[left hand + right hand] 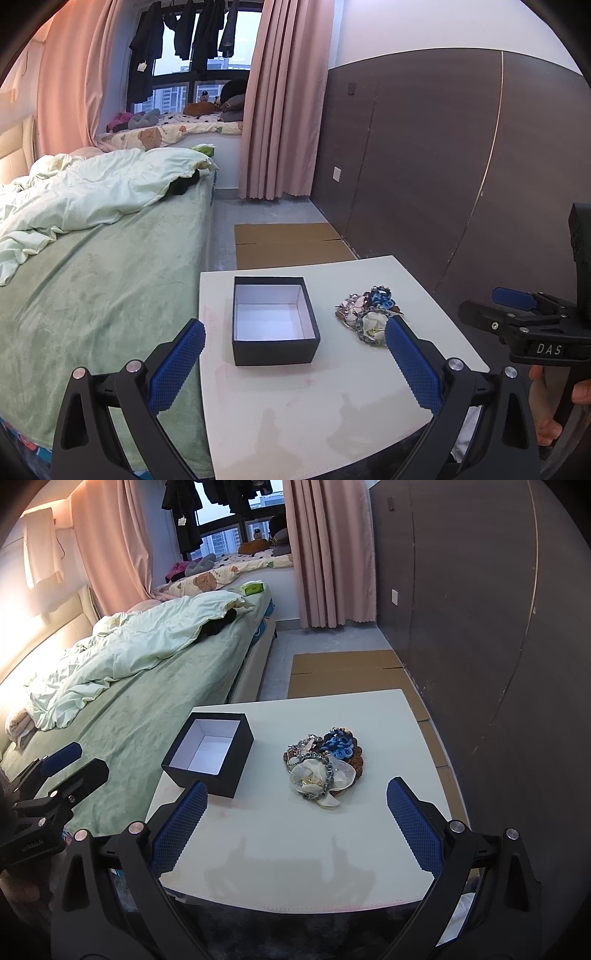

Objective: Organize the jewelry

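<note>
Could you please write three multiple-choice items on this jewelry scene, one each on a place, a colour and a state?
1. The jewelry pile lies:
A. inside the box
B. on the table beside the box
C. on the bed

2. The box is, outside:
A. black
B. pink
C. green

3. The right gripper is:
A. shut on a bracelet
B. open, holding nothing
C. shut, empty

Answers:
1 B, the heap rests on the white table, apart from the box.
2 A, dark walls, white lining.
3 B, its blue fingers stand spread apart.
</note>
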A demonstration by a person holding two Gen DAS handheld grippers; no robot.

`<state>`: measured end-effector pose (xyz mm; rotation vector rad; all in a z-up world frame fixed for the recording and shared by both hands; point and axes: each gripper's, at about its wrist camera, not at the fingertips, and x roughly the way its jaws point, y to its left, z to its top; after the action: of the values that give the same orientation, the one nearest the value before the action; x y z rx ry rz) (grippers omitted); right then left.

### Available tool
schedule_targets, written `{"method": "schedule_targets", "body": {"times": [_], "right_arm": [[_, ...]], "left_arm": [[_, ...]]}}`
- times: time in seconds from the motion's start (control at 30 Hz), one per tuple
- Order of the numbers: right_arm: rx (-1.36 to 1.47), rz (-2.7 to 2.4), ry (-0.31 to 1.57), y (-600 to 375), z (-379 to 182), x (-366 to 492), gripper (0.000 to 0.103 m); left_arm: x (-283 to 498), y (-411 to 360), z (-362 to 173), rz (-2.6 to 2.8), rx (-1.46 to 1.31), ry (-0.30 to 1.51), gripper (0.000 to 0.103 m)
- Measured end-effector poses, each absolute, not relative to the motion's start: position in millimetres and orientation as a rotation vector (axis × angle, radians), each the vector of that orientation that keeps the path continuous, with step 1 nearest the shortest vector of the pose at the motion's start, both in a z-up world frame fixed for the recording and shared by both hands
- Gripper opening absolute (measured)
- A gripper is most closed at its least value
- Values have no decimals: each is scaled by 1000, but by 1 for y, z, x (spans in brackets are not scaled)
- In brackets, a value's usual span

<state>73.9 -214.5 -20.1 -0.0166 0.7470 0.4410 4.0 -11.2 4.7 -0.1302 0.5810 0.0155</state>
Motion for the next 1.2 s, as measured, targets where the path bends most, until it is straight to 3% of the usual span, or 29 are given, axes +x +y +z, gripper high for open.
{"method": "schedule_targets", "body": {"times": [1.2], "right_arm": [[1, 439, 729, -225, -15, 73, 97]], "left_arm": [[-5, -11, 6, 21, -135, 546, 95]]}}
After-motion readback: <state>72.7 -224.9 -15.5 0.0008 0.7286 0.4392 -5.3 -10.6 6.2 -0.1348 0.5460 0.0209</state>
